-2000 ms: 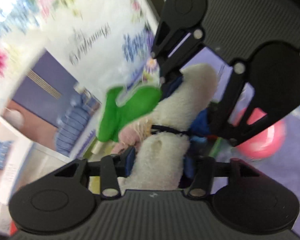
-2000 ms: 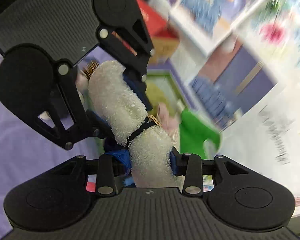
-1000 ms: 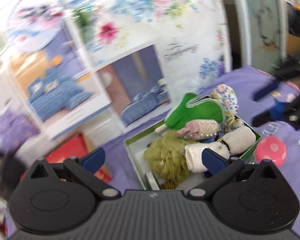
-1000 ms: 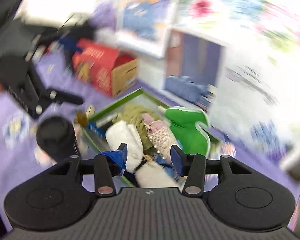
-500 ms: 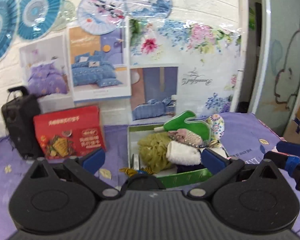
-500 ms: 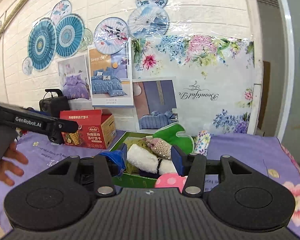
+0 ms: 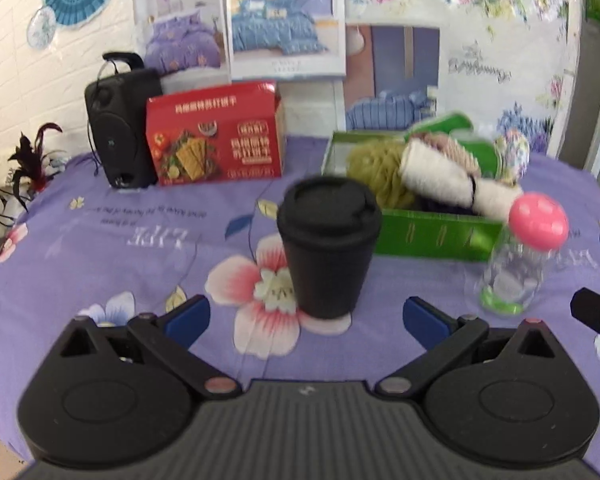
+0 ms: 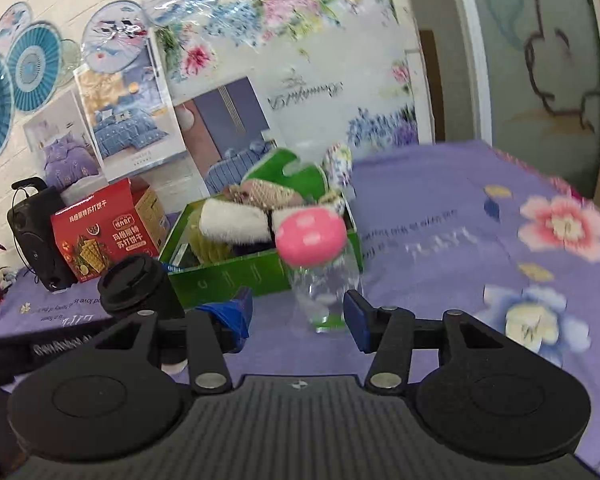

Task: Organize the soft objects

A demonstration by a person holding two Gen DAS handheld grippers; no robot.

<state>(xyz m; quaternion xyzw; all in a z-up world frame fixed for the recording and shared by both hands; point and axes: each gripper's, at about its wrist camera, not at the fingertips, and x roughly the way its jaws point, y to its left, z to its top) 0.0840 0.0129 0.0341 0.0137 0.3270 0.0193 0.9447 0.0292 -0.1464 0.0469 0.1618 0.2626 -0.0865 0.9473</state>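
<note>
Counter (image 7: 100, 240), purple floral cloth. Green box (image 7: 432, 236) far right holds sponge, rolled white towel (image 7: 440, 180), green mitt: sorting judged essentially done. Black cup (image 7: 326, 248) near centre. Left tool (image 7: 306, 318) released, empty; right tool (image 8: 300, 316) released, empty.

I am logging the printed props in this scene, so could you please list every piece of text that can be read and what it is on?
"LIFE": on the purple bedsheet, seen upside down.
Large yellow Chinese characters: on the red box; too blurred to quote reliably.
Cursive script: on the floral poster, mirrored and blurred, not legible.
Small line above "LIFE": too blurred.
White lettering on the black bar: unreadable.
</note>
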